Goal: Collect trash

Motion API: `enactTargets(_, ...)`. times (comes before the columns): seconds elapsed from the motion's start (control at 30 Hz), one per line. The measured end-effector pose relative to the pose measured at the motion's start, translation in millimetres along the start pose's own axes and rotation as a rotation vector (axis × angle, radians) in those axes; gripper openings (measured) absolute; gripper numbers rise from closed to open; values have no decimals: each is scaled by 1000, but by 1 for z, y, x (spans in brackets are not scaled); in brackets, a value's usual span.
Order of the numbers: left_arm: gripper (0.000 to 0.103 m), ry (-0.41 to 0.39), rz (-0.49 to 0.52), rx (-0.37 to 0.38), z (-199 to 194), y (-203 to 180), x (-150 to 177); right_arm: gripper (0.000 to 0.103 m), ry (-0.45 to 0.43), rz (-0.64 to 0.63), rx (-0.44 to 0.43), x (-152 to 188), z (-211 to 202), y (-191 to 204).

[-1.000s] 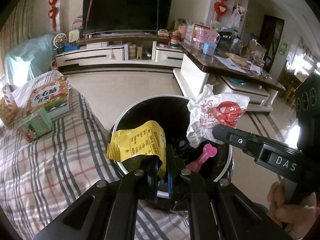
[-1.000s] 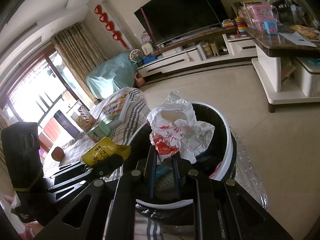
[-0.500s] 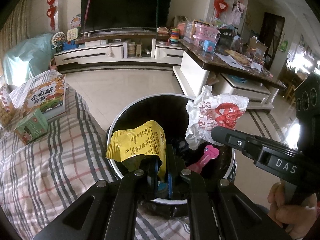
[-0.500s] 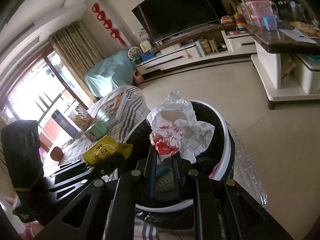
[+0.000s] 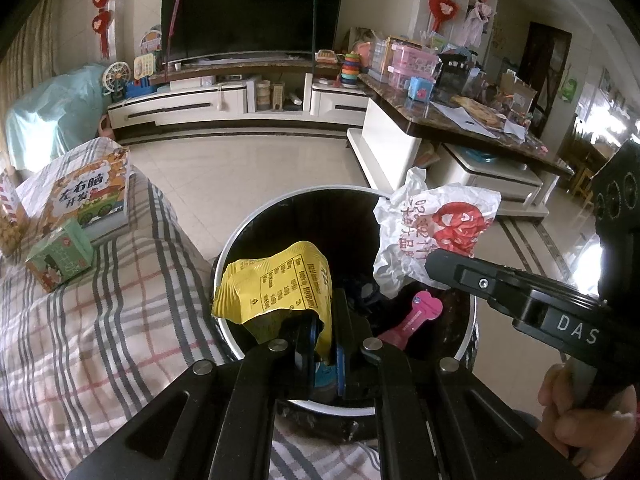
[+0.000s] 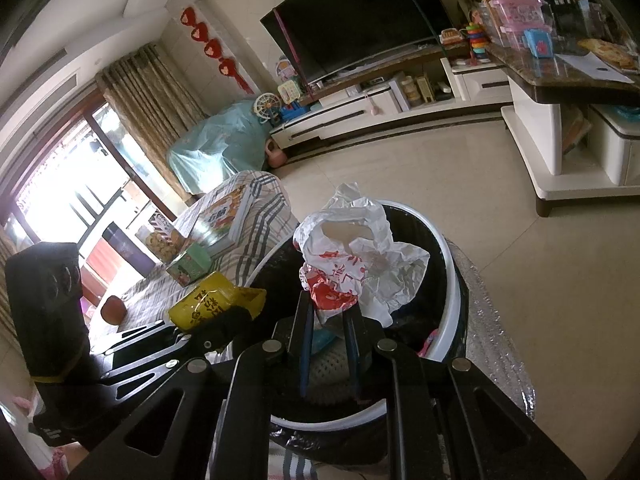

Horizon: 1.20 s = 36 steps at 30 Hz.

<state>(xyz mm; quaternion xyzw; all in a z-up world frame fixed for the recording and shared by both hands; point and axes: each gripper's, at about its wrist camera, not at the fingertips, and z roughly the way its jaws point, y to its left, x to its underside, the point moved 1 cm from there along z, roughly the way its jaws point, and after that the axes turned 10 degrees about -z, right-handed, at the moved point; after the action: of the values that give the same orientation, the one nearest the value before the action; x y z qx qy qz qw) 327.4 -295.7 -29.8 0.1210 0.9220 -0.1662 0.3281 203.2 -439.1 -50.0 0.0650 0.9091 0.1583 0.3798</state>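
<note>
Both pieces of trash held over the bin, not yet dropped.

Left gripper (image 5: 324,344) fingers pinched tight on crinkled yellow foil snack wrapper (image 5: 276,284); right gripper (image 6: 328,344) fingers narrowly parted, clamped on crumpled white-and-red plastic bag (image 6: 356,268). Both hung above the round black white-rimmed trash bin (image 5: 236,240). Since a second ago nothing had shifted beyond a slight left-hand drift; release looked due next.

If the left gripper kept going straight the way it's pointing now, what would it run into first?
Probably the inside of the round white-rimmed trash bin. The left gripper, shut on the crumpled yellow snack wrapper, points down into the bin's opening, where a pink bone-shaped item lies; depth is unclear.
</note>
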Motion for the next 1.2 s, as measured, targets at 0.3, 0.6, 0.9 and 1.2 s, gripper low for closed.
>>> enactTargets(0.3, 6, 19, -6, 8, 3, -1, -3, 18, 25, -5, 4, -4, 8, 2)
enactTargets(0.6, 41, 11, -27, -9, -2, -1, -6, 43, 32, -2, 17, -7, 8, -1)
enactTargets(0.9, 48, -21, -76, -2, -28, 14, 8, 69, -10, 9, 23, -5, -11, 5)
enactTargets(1.2, 55, -71, -199, 40, -76, 49, 48, 92, -65, 44, 32, 15, -37, 25)
